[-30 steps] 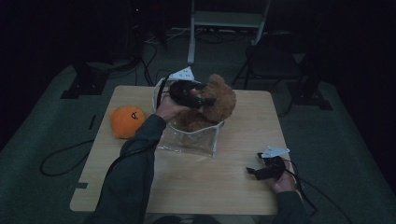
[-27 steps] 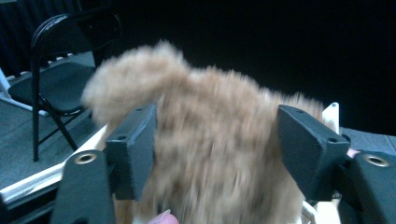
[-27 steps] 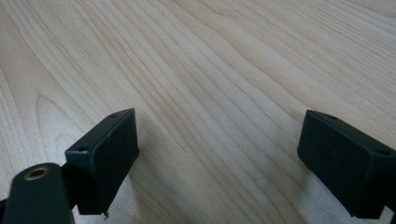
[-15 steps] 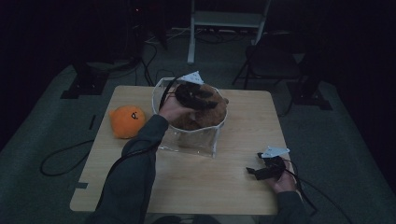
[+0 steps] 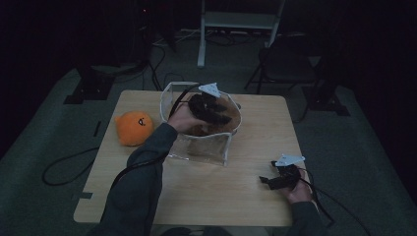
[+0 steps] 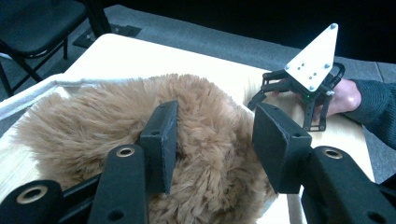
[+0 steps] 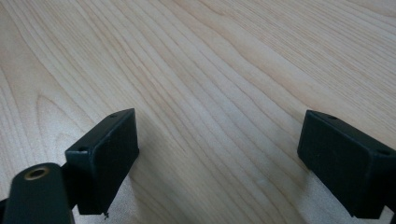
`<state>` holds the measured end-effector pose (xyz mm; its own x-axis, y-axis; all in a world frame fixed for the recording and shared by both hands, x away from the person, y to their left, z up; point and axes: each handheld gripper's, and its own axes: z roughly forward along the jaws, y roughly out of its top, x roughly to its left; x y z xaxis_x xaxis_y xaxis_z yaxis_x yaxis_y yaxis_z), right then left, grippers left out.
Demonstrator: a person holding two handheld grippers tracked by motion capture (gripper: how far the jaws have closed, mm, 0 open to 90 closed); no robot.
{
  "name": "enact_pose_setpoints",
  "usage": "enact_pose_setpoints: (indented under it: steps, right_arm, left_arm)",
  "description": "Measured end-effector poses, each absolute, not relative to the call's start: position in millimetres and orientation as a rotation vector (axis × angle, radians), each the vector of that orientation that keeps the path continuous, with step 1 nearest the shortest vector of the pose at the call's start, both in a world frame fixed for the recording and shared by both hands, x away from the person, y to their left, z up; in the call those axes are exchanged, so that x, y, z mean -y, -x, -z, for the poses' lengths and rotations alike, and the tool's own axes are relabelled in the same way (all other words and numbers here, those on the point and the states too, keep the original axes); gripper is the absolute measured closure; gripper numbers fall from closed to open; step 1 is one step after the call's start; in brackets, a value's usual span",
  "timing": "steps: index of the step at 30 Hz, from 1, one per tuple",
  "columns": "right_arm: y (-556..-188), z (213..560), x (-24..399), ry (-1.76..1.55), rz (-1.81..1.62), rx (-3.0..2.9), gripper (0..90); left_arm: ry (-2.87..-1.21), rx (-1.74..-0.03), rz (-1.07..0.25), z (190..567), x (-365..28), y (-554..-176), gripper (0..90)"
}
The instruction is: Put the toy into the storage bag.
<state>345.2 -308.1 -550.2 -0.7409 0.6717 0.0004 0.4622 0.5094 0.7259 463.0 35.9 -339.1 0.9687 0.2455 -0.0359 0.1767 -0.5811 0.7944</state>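
Note:
A brown furry plush toy [image 5: 232,120] lies inside a clear soft container with a white rim [image 5: 201,150] at the middle back of the wooden table [image 5: 221,201]. My left gripper [image 5: 220,114] reaches into the container from above. Its jaws have just been closing with the plush [image 6: 93,121] between them. In the left gripper view my left gripper [image 6: 215,140] has one pad sunk into the fur and the other against its side. My right gripper [image 5: 266,181] rests open on the table near the front right, and between its jaws [image 7: 217,154] lies bare wood.
An orange plush toy [image 5: 134,128] lies on the table left of the container. Cables trail from both grippers over the table edges. A dark chair [image 5: 287,64] and a light stand [image 5: 236,22] are behind the table on the floor.
The plush stood up over the container's right rim; now it sits lower inside. My left gripper has shifted a little right over it and its jaws are narrower. The right gripper is unchanged.

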Motion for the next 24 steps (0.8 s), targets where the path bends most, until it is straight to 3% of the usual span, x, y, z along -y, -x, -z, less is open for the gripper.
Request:
enact_pose_setpoints:
  steps: [24]
  right_arm:
    - [-345, 550, 308, -0.954, -1.063, -2.474, 11.6]
  left_arm:
    - [-2.062, -0.438, -0.125, 324, -70, -464, 48.5]
